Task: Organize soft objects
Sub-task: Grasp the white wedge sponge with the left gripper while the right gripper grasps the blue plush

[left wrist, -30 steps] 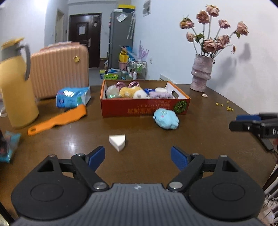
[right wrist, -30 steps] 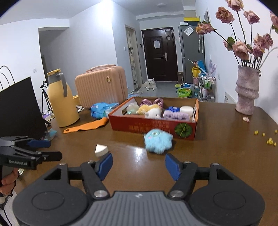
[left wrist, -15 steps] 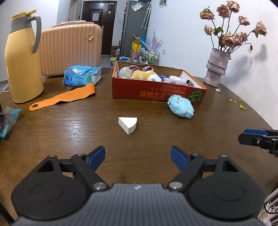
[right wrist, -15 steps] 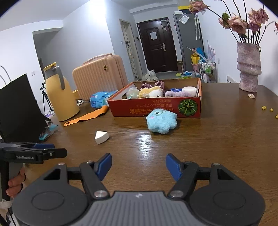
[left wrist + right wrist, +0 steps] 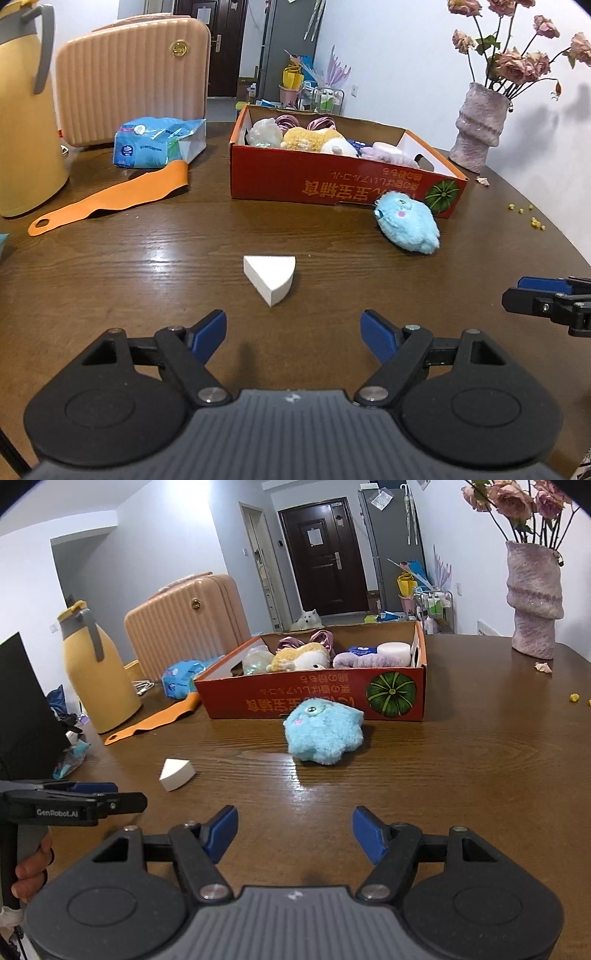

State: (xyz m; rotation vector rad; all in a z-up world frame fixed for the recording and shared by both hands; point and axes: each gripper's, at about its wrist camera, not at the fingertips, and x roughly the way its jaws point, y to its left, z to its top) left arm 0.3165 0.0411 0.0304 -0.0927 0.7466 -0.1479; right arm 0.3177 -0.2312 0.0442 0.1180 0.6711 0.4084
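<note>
A white wedge sponge [image 5: 271,278] lies on the brown table just ahead of my left gripper [image 5: 293,328]. Its jaws are closing a little, stand wide apart, and have nothing between them. A blue plush toy [image 5: 323,736] rests against the front of the red cardboard box [image 5: 314,698], which holds several soft toys and hair ties. My right gripper [image 5: 294,829] is open and empty, a short way in front of the plush. Each gripper shows at the edge of the other's view: the right gripper [image 5: 532,291] and the left gripper [image 5: 110,794].
At the left stand a yellow jug [image 5: 22,110], a pink suitcase [image 5: 129,74], a blue tissue pack [image 5: 159,142] and an orange strip [image 5: 110,201]. A vase of flowers [image 5: 476,129] is at the back right, with yellow crumbs [image 5: 532,218] near it. A black bag [image 5: 22,709] is at the far left.
Both grippers have come down and forward over the table. The wedge sponge and the blue plush now sit nearer and larger in front of them. No object has moved.
</note>
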